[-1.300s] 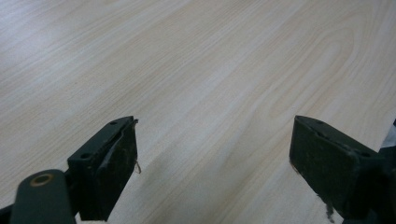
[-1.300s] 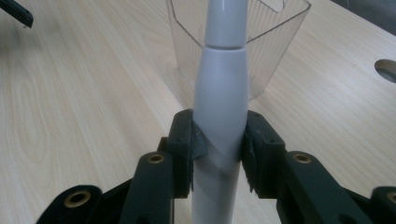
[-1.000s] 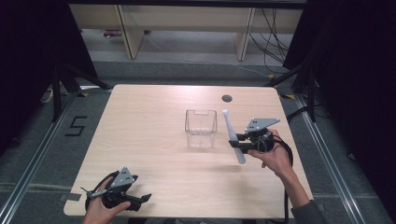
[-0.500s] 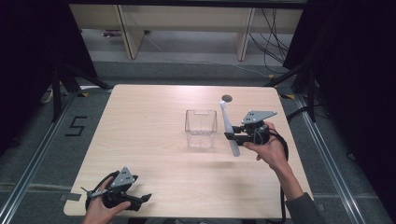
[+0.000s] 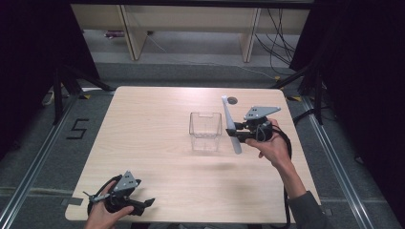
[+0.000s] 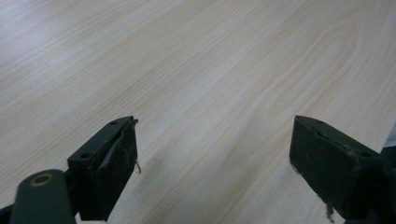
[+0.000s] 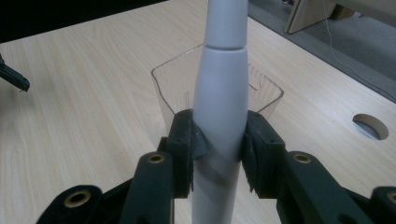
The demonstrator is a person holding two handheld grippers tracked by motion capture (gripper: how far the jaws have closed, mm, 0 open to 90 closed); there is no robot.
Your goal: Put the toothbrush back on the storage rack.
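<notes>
A long white stick-shaped tool [image 5: 230,125] [image 7: 219,107], like an electric toothbrush handle, is clamped upright between the pads of my right gripper [image 5: 237,133] [image 7: 218,147]. It hangs just right of a clear square plastic cup [image 5: 206,131] [image 7: 187,88] that stands at the table's middle. In the right gripper view the cup sits directly behind the tool. My left gripper [image 5: 143,205] [image 6: 212,158] rests low at the table's near left edge, its jaws wide apart over bare wood with nothing between them.
The light wooden table [image 5: 153,124] has a round cable hole [image 5: 232,100] [image 7: 371,126] at the far right. Shelving legs and cables lie on the floor beyond the far edge. Dark curtains flank both sides.
My right gripper has lifted the white tool and carried it away from the person, closer alongside the cup. The left gripper has stayed put.
</notes>
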